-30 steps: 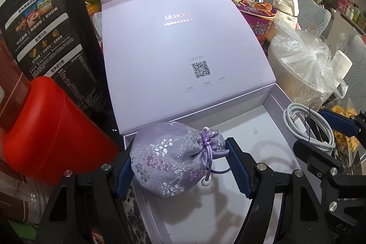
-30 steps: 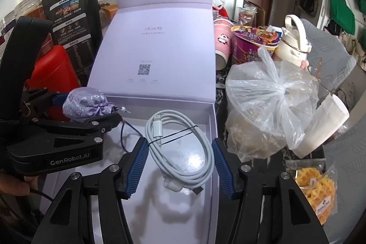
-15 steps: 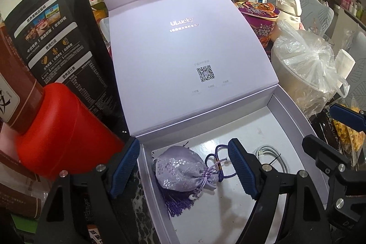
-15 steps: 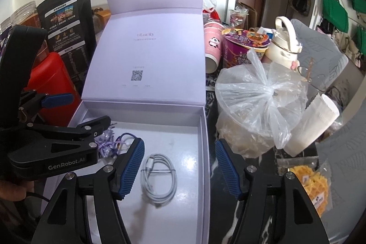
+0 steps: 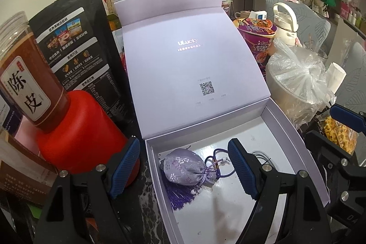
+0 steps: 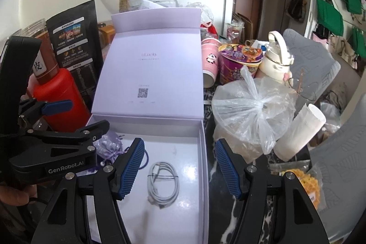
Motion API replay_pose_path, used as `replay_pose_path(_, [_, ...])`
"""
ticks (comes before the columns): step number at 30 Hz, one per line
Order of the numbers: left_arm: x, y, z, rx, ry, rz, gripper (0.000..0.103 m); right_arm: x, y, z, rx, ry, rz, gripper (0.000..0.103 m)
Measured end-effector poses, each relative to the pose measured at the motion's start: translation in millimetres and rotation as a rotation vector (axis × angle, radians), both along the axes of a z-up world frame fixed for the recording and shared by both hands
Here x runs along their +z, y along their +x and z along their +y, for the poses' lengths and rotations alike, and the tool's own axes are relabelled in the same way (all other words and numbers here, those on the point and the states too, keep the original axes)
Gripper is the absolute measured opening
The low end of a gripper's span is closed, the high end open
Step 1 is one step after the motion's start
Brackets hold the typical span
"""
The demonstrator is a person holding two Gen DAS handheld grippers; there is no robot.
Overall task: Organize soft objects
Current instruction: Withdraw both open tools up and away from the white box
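- Left wrist view: the left gripper [image 5: 184, 167] is being held with jaws apart, nothing between them, above the lavender sachet [image 5: 188, 168], which is lying in the left part of the open box [image 5: 295, 141]. Its tassel [image 5: 180, 194] is trailing toward the near wall and could be caught if the lid is being shut.
- Right wrist view: the right gripper [image 6: 179, 169] is also being held apart and empty over the coiled cable [image 6: 163, 183] on the box floor. The plastic bag [image 6: 254, 111] on the counter [image 6: 256, 224] could be snagged by a wide swing.

Left gripper [image 5: 184, 166] and right gripper [image 6: 178, 166] agape, empty
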State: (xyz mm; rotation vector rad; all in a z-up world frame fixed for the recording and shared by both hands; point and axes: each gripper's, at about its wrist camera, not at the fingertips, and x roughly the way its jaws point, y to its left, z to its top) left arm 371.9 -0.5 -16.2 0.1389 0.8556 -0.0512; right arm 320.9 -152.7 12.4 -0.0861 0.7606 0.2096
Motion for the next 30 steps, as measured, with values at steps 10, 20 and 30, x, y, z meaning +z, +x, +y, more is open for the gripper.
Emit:
replay_pose_path(10, [29,-25,-3,-0.010,-0.015,-0.077,0.080,26,-23,-3,-0.005,-0.011,-0.043,0.065])
replay_pose_path(20, [48,-57,4,0.000,-0.049,-0.096,0.080,55,-55,-1,0.003,-0.017,-0.100,0.065])
replay_pose_path(30, [79,-102,11,0.006,-0.055,-0.161,0.080,80,-103,3,0.028,-0.008,-0.163,0.065])
